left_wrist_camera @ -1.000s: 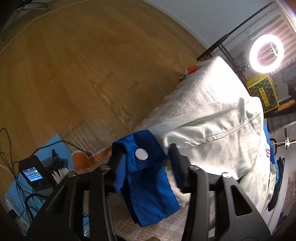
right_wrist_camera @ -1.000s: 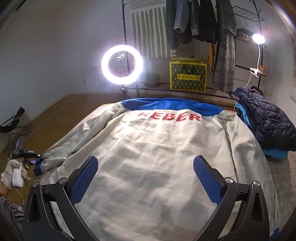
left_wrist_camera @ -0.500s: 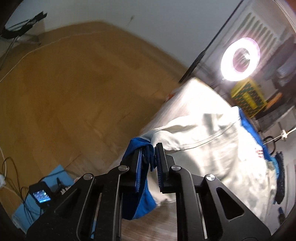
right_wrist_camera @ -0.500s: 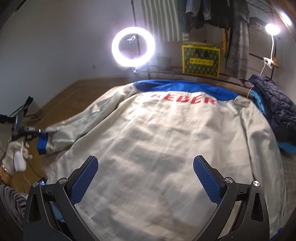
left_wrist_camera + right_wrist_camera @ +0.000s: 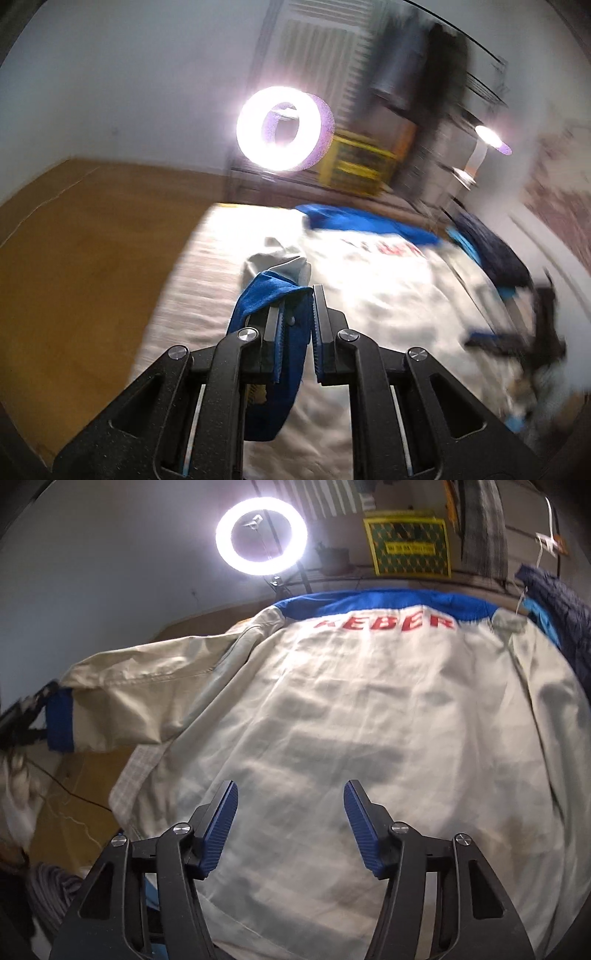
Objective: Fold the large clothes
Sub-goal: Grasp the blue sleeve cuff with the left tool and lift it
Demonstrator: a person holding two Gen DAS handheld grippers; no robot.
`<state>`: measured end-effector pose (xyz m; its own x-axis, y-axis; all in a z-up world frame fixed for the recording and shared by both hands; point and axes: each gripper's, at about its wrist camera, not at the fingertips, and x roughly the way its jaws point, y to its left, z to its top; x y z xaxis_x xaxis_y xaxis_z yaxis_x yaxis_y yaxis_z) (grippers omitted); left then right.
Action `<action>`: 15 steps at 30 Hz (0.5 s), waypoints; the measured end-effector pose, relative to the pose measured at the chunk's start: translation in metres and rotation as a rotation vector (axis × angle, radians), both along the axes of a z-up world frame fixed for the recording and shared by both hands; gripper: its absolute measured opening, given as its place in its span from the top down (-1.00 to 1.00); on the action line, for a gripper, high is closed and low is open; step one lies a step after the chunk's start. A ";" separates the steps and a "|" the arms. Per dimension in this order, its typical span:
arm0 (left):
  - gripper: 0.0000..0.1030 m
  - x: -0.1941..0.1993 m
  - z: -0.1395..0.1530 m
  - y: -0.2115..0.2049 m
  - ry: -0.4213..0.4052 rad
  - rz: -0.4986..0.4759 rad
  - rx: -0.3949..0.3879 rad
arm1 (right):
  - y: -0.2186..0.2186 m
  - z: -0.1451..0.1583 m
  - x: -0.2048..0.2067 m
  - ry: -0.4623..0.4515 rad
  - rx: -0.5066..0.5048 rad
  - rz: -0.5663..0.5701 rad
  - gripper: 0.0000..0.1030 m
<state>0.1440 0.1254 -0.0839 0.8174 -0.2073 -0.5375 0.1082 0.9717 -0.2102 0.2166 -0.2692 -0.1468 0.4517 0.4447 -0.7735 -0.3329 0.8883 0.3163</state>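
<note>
A pale grey jacket (image 5: 369,720) with a blue collar (image 5: 384,602) and red lettering (image 5: 384,623) lies back-up, spread across the covered table (image 5: 207,280). The left gripper (image 5: 295,317) is clamped on the blue cuff (image 5: 273,295) of the jacket's left sleeve (image 5: 147,698), which is lifted clear of the table at the left of the scene. The right gripper (image 5: 290,823) hangs over the near part of the jacket's back with its blue-padded jaws apart, gripping nothing. A glowing ring light (image 5: 261,536) stands beyond the far edge, beside a yellow patterned box (image 5: 408,548); a dark quilted coat (image 5: 557,605) lies at far right.
</note>
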 end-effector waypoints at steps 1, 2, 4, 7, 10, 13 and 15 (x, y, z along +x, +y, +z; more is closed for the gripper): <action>0.81 -0.005 -0.003 -0.014 0.008 -0.045 0.017 | -0.002 0.001 0.002 0.010 0.009 -0.005 -0.06; 0.92 -0.008 -0.005 -0.025 0.020 -0.081 0.026 | -0.002 0.002 0.005 0.017 0.013 -0.006 -0.02; 0.98 -0.021 -0.013 -0.053 0.050 -0.167 0.047 | -0.003 0.008 0.014 0.032 0.038 0.000 -0.03; 0.99 -0.038 -0.026 -0.086 0.090 -0.255 0.100 | 0.000 0.020 0.033 0.019 0.051 0.021 -0.02; 1.00 -0.058 -0.040 -0.098 0.123 -0.311 0.128 | 0.013 0.037 0.061 -0.002 0.046 0.052 -0.03; 1.00 -0.066 -0.053 -0.106 0.164 -0.350 0.140 | 0.034 0.045 0.097 0.016 0.072 0.073 -0.03; 1.00 -0.070 -0.061 -0.106 0.181 -0.373 0.145 | 0.059 0.047 0.125 0.039 0.086 0.106 -0.03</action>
<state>0.0744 0.0195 -0.1451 0.5908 -0.3819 -0.7107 0.4310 0.8940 -0.1221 0.3416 -0.2100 -0.0999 0.3687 0.5536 -0.7467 -0.4091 0.8180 0.4044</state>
